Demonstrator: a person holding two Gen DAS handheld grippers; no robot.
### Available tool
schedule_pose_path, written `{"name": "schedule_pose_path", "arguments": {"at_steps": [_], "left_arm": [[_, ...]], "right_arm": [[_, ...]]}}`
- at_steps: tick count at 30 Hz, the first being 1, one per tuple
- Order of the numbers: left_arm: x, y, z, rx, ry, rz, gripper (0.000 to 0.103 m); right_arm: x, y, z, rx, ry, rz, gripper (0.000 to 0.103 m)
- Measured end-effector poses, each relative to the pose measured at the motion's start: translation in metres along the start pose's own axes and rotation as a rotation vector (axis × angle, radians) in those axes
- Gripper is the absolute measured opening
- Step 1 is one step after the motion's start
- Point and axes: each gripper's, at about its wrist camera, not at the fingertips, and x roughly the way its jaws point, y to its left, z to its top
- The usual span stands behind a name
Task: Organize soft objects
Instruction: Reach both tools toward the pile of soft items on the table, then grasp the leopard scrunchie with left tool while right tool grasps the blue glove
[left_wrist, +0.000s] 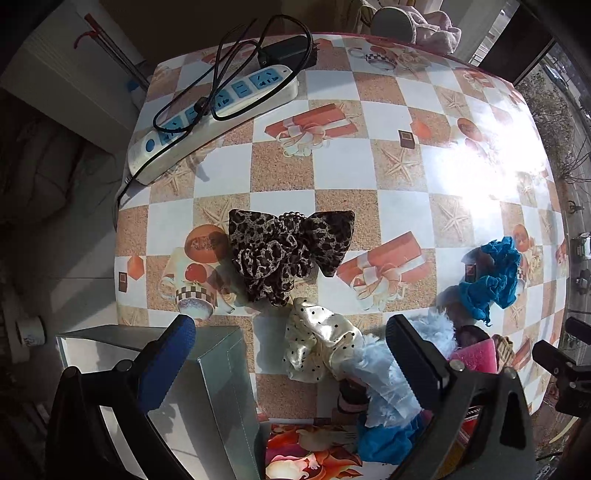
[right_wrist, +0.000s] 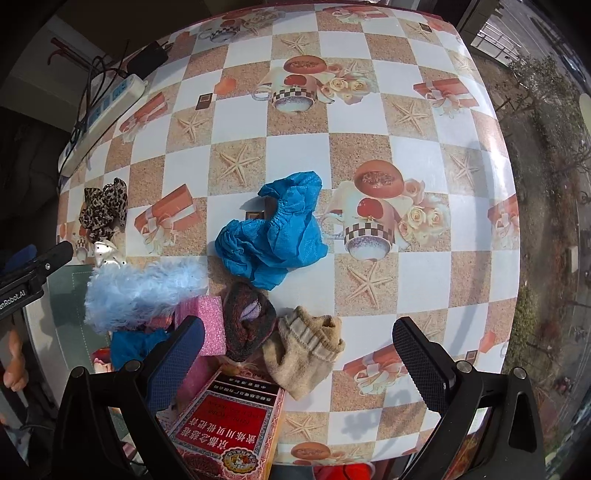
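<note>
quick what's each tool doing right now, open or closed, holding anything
Left tool: open, holding nothing, above the cream polka-dot scrunchie.
Right tool: open, holding nothing, above the beige sock.

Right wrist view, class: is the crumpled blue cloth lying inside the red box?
No, the blue cloth lies on the checked tablecloth, apart from the red box.

A home: patterned tablecloth (right_wrist: 295, 155), power strip (left_wrist: 218, 110), window view.

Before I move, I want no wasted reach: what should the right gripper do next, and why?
Probably ease the right gripper forward and down onto the beige sock. Its jaws are open and empty, and the sock lies loose on the table, nearest of the soft things, between the fingertips.
</note>
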Motion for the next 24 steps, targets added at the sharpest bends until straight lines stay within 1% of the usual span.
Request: {"name": "schedule_pose_path", "arguments": {"at_steps": [6,9,11,15,18,19,24], "left_arm": [[0.04,-0.01,0.027,-0.022,0.064,0.026,0.103],[0.056,-0.013,0.035,-0.036,0.08,0.027,0.103],[0.067,-0.015,0.039,-0.042,0.09,0.046,0.103],[0.086,-0.024,0.043,-0.022,0.104,0.092,0.103],[0.095,-0.023,0.045,-0.035,0.111,0.099,0.103],[0.098,-0.022,0.046,-0.039,0.13,0.12,0.103],[0.102,-0.017,0.048,-0.068,0.127,0.076,0.103]], "right_arm": [[0.031,0.01,0.033,-0.029,0.014,0.014,0.103],[0.046,0.016,0.045,-0.051,0.013,0.01,0.103],[0.056,0.021,0.051,-0.064,0.01,-0.002,0.103],[0.083,0.026,0.059,-0.078,0.033,-0.021,0.103],[0.096,0.028,0.06,-0.093,0.043,-0.036,0.103],[0.099,0.029,0.059,-0.1,0.041,-0.048,0.103],[0.116,0.034,0.055,-0.116,0.062,-0.073,0.103]]}}
